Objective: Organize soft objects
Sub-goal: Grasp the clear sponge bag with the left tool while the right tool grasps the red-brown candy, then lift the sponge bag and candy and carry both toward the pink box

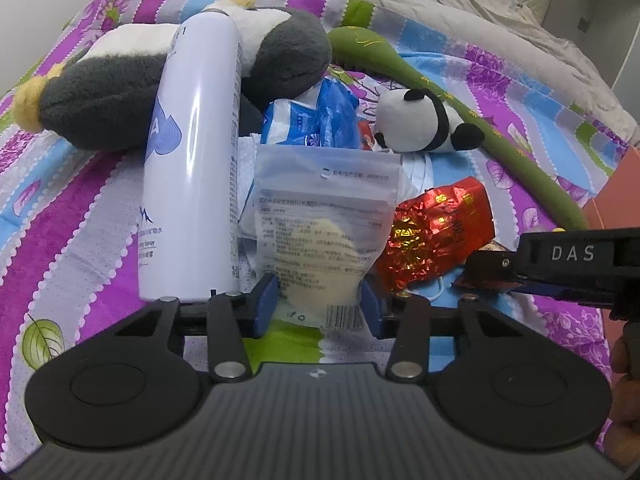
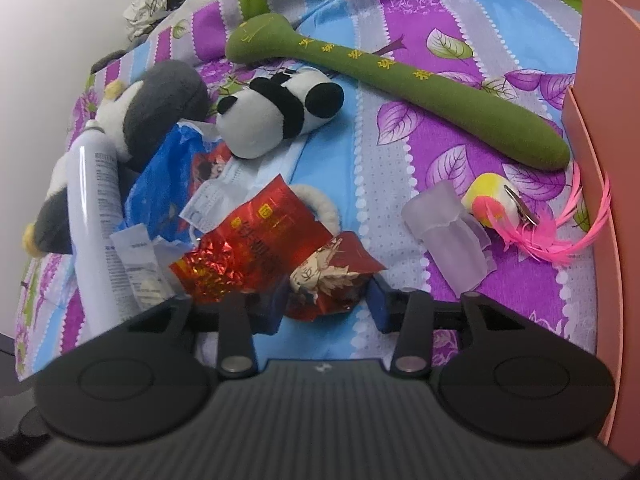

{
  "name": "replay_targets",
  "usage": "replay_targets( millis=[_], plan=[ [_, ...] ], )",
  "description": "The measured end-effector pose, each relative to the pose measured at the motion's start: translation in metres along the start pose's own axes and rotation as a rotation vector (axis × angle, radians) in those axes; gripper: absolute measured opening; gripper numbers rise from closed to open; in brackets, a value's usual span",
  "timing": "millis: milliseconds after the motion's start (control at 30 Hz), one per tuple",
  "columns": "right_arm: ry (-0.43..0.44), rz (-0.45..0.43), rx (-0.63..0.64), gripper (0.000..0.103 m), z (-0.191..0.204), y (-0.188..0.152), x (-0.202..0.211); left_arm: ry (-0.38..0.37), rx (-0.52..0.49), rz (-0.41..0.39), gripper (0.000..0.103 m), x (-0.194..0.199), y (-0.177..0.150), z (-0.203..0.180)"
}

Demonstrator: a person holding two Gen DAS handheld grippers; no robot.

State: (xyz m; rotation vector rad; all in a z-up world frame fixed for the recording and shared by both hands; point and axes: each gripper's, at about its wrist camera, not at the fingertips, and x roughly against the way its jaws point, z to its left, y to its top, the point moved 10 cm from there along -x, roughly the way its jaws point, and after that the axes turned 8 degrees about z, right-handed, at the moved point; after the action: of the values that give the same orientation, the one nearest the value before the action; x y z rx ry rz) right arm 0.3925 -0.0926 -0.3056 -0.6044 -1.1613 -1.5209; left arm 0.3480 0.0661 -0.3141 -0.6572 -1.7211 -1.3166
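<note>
Where the left tongs (image 1: 318, 306) reach the pile on the bed, we see their blue pads pressed on the lower end of a clear pouch (image 1: 326, 236) holding a pale sponge-like piece. The right tongs (image 2: 328, 304) pinch a small red cartoon-printed packet (image 2: 326, 280) at its near edge. Just left of the pouch a white spray can (image 1: 192, 168) lies on the striped floral bedsheet (image 1: 72, 216). A crinkled red foil bag (image 2: 256, 240) lies touching the packet, partly over a blue face mask (image 2: 236, 188). Beyond these we note a grey-and-white plush (image 1: 192, 76), a small panda plush (image 2: 276, 114), and, farthest, a long green padded stick (image 2: 400, 92).
</note>
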Motion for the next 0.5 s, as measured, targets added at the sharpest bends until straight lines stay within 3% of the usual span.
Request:
replay_targets(
  millis=[500],
  plan=[
    [-0.026, -0.021, 0.05, 0.043, 0.007, -0.03, 0.04, -0.073, 0.01, 0.021, 0.047, 0.039, -0.019, 0.0]
  ],
)
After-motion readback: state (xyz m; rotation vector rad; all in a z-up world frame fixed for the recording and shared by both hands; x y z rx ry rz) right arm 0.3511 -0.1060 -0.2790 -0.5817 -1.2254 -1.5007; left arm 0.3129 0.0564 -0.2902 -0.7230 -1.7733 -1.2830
